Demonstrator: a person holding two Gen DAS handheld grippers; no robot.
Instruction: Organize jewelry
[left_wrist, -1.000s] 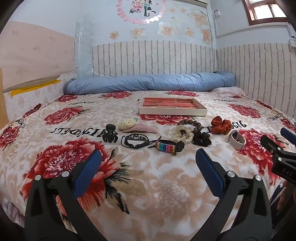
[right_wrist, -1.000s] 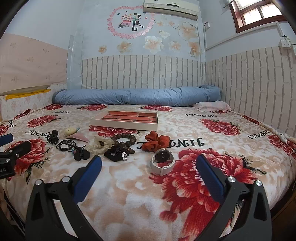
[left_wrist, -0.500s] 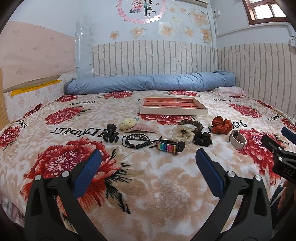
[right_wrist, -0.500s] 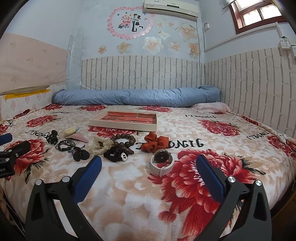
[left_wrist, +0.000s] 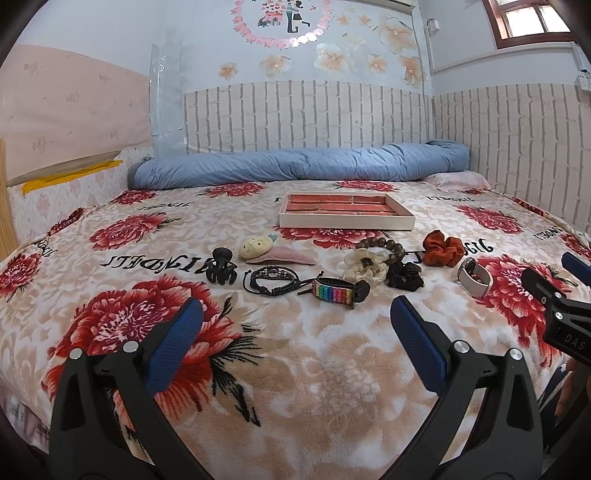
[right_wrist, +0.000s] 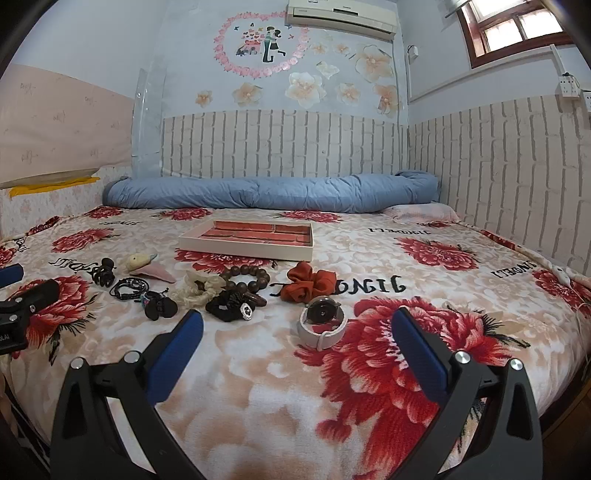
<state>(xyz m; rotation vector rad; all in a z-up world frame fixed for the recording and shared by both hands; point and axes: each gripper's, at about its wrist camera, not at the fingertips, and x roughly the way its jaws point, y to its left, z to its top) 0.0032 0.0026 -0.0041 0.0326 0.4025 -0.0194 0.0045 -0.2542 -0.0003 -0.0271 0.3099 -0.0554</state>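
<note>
A jewelry tray (left_wrist: 347, 222) (right_wrist: 245, 248) with red compartments rests on the flowered bedspread. In front of it lies a row of items: black claw clip (left_wrist: 221, 266), black cord bracelet (left_wrist: 271, 278), rainbow strap (left_wrist: 334, 291), cream scrunchie (left_wrist: 364, 265), wooden bead bracelet (right_wrist: 245, 277), black scrunchie (right_wrist: 231, 306), orange scrunchie (right_wrist: 308, 286) and a white watch (right_wrist: 322, 323). My left gripper (left_wrist: 295, 328) is open, short of the rainbow strap. My right gripper (right_wrist: 295, 328) is open too, just short of the watch. Neither holds anything.
A pineapple plush clip (left_wrist: 255, 246) lies on a pink clip (left_wrist: 282, 255) at the left of the row. A rolled blue quilt (left_wrist: 295, 166) runs along the brick-pattern wall. The bed's front edge is below both grippers.
Both views have crept slightly forward toward the row of items. Both grippers stay open and the items have not moved.
</note>
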